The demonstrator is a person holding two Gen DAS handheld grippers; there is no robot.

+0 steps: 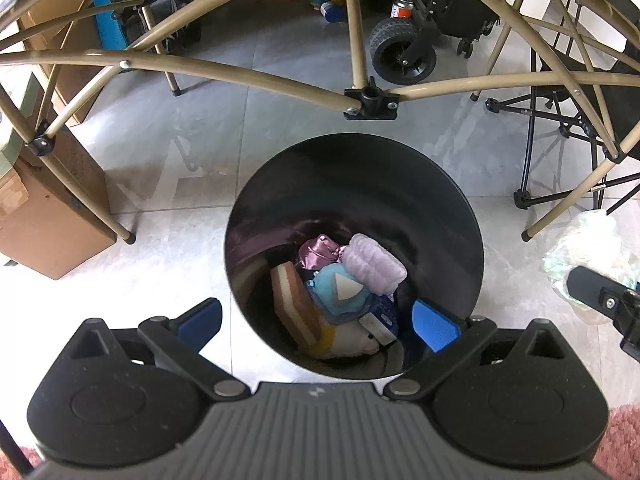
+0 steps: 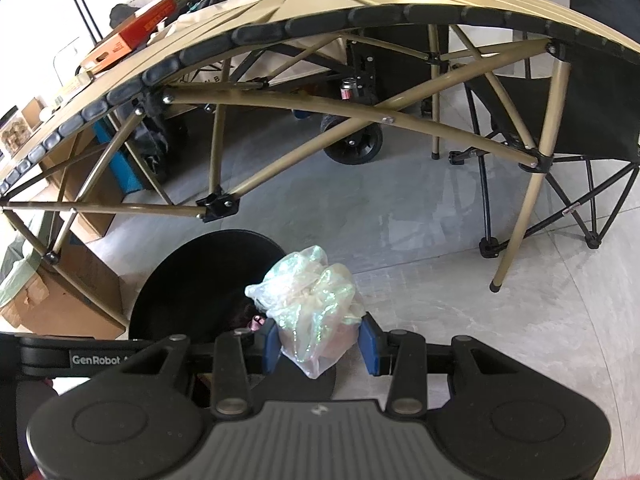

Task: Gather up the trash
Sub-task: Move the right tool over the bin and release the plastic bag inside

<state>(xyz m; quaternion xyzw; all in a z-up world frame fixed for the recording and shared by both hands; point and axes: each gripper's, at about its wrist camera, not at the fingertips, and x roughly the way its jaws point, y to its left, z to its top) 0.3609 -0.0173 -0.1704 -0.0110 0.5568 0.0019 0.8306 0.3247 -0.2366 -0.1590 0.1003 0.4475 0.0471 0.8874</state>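
A black round trash bin [image 1: 352,168] stands on the tiled floor, holding several bits of trash, among them a purple wrapper [image 1: 374,264] and a brown-and-white box [image 1: 294,304]. My left gripper [image 1: 316,322] is open and empty, right above the bin's near rim. My right gripper [image 2: 322,346] is shut on a crumpled iridescent plastic bag [image 2: 310,300], held just right of the bin [image 2: 192,280]. The bag also shows at the right edge of the left wrist view [image 1: 588,248].
A tan folding table frame [image 1: 248,76] arches over the floor behind the bin. Cardboard boxes [image 1: 48,216] sit at the left. A black folding chair [image 2: 560,120] stands at the right, a wheeled cart [image 1: 404,52] behind.
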